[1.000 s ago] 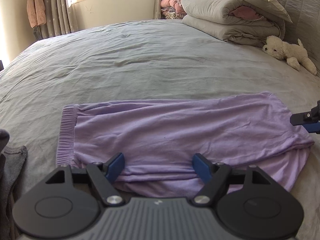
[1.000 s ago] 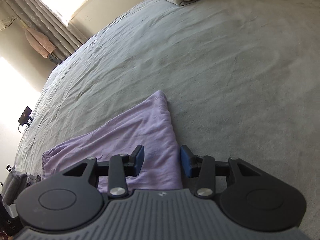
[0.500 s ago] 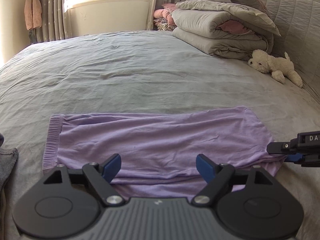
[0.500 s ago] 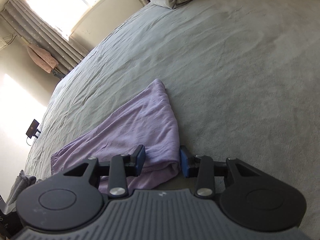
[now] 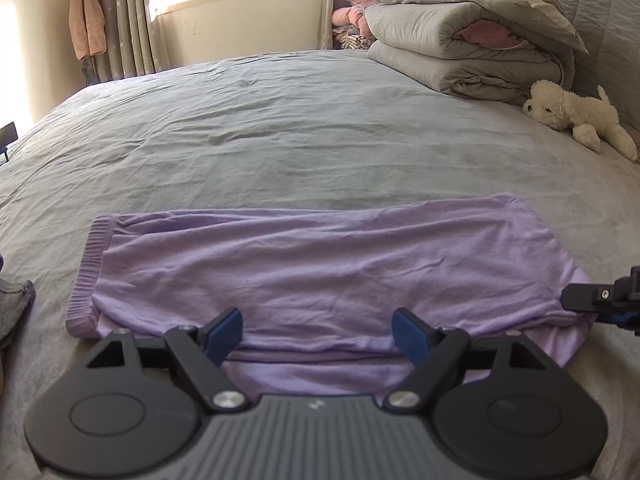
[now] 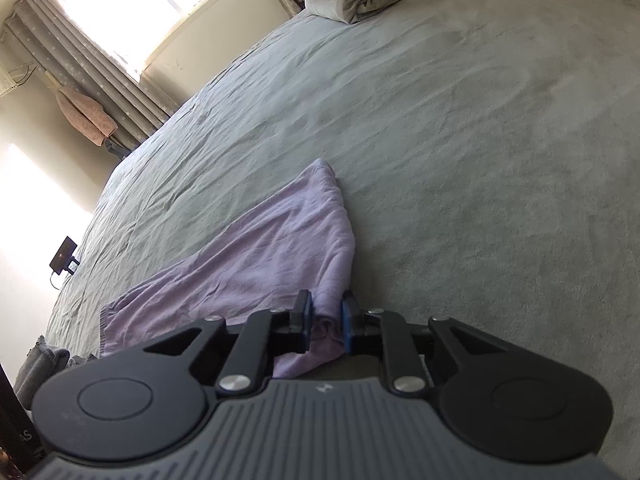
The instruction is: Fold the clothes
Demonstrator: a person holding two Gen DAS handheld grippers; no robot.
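A pair of lilac shorts lies folded lengthwise on the grey bed, waistband at the left. My left gripper is open, its blue pads wide apart over the near edge of the shorts, holding nothing. My right gripper is shut on the right-hand leg end of the shorts, cloth bunched between its pads. It also shows at the right edge of the left wrist view, at the shorts' right corner.
The grey bed sheet stretches far beyond the shorts. Folded quilts and a white plush dog lie at the back right. A dark grey garment lies at the left edge. Curtains and a window are behind.
My right gripper has closed on the shorts' leg end; it was open around it before. My left gripper stays open and has shifted only slightly.
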